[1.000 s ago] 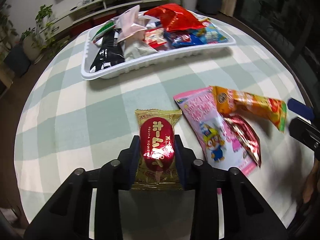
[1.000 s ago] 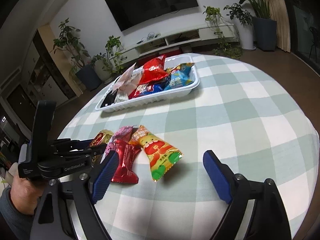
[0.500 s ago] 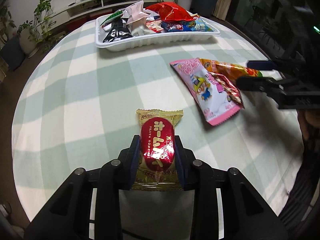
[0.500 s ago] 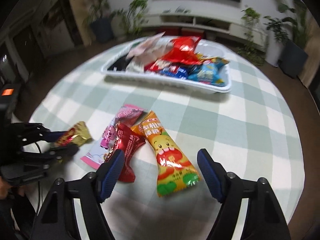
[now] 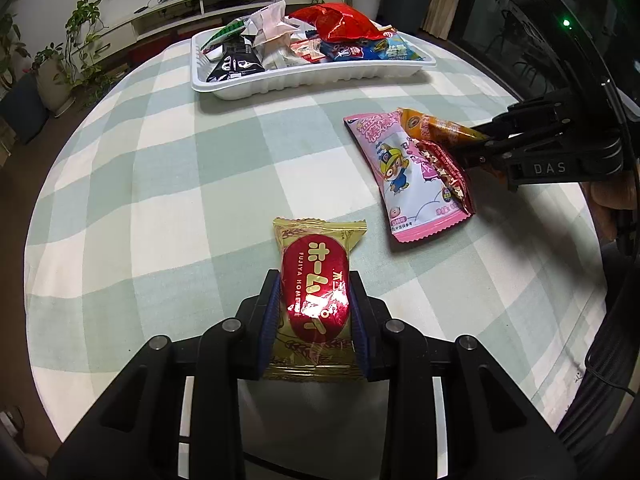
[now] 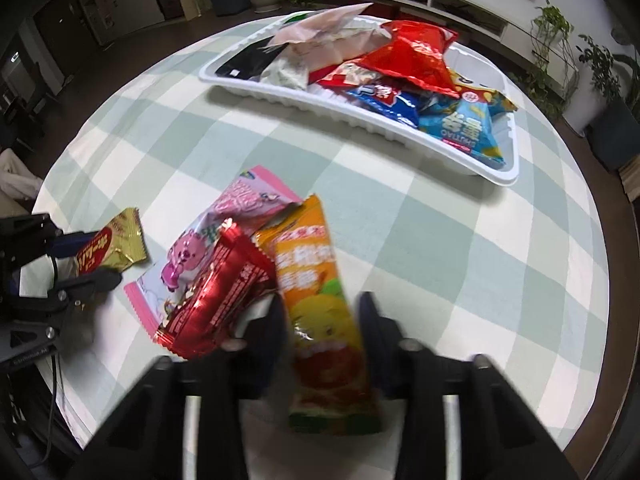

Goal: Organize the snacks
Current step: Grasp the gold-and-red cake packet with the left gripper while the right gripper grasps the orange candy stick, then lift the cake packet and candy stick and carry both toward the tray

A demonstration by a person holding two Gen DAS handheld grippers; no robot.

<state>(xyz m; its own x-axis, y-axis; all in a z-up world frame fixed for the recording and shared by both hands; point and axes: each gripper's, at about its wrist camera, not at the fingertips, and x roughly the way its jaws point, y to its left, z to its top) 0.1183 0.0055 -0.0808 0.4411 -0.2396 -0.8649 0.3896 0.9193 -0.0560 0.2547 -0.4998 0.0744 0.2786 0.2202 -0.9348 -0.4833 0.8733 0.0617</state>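
Checked bench: white tray at 12 o'clock already heaped. Left gripper clamps the gold-red snack; right gripper closes round the orange packet; pink packet and red packet remain.

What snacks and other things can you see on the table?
gold and red snack: one, held in the left tongs
orange snack: one, between the right tongs' fingers
pink packet: one, on the cloth
dark red packet: one, on the pink packet
white tray: one, at the far side, piled with mixed packets
checked tablecloth: one, green and white
left tongs: black
right tongs: black, blurred
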